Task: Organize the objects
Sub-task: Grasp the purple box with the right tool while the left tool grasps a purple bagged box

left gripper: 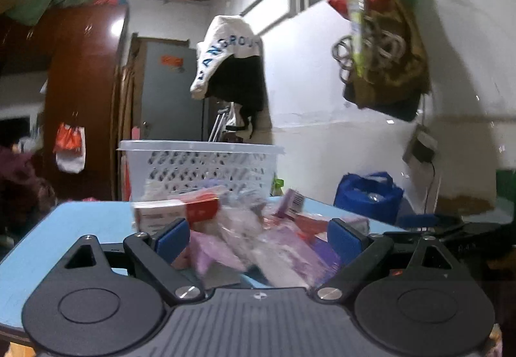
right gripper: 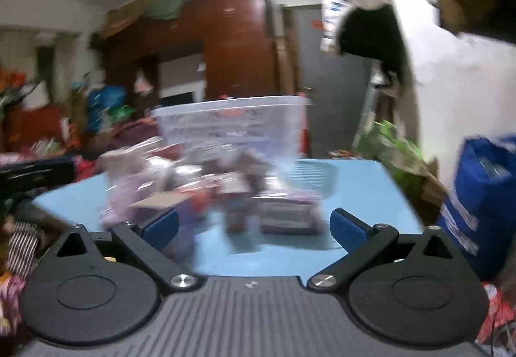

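Two low cameras, both looking across the blue tabletop (left gripper: 80, 221).

Left view close over the pile of packets (left gripper: 245, 237), facing the white basket (left gripper: 206, 170) and the white wall. Right view a bit further back, blurry, facing the same pile and basket, more toward the brown wardrobe (right gripper: 232, 44). Shared: tabletop, pile, basket, blue bag (left gripper: 367, 195).

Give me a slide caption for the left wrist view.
Left gripper, fingers open, faces a pile of packets on a blue table before a white basket.
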Tool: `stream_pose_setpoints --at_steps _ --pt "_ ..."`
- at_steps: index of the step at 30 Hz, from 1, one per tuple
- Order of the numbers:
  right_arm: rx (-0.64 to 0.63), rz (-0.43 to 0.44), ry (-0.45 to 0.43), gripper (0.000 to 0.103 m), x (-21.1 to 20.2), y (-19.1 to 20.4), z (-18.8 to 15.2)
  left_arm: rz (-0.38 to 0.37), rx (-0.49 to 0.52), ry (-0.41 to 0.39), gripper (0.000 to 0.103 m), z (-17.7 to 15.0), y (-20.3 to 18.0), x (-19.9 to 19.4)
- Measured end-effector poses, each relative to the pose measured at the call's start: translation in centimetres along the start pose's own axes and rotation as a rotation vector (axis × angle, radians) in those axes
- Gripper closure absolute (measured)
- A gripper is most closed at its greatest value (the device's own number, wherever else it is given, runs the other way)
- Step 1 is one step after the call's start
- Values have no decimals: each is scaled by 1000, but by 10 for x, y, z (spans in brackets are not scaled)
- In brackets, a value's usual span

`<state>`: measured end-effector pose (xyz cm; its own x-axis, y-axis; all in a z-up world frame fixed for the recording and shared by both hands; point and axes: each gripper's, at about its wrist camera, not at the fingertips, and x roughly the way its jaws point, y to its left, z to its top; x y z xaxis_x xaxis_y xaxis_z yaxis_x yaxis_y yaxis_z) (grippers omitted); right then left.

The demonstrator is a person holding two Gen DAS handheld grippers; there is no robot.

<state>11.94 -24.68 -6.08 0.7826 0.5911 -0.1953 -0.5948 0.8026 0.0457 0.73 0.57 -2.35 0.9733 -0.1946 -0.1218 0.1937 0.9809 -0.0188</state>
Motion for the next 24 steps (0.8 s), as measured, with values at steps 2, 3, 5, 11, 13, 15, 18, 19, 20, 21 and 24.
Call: stream_pose_setpoints --at_steps 2,3,5,11,13,15,18,19,20,21,24 --pt "-24 45 12 9 3 16 -4 -6 18 8 9 -4 -3 3" --pt "-37 73 25 15 7 24 -6 -6 15 12 9 -7 -2 4" --pt "-67 102 49 19 15 38 -11 -12 -8 19 9 -10 3 6" --pt "-110 103 60 40 31 54 -20 -15 28 17 9 -16 -6 9" --pt "-79 116 60 56 27 48 -17 -20 40 23 9 -18 -11 12" --pt "-82 88 58 56 21 42 -15 -32 39 36 9 -20 -13 15" --pt "-61 75 49 56 15 34 -14 -37 42 53 9 -24 -20 21" --pt "-65 65 42 56 14 33 -13 -37 42 58 9 -25 -21 23" --pt "-69 57 36 56 12 32 -12 -36 41 62 9 -26 -23 25" --pt "-69 54 29 56 10 32 -12 -34 38 67 9 -27 -25 28" --pt "-67 53 11 56 8 30 -9 -11 62 85 9 -31 -32 37"
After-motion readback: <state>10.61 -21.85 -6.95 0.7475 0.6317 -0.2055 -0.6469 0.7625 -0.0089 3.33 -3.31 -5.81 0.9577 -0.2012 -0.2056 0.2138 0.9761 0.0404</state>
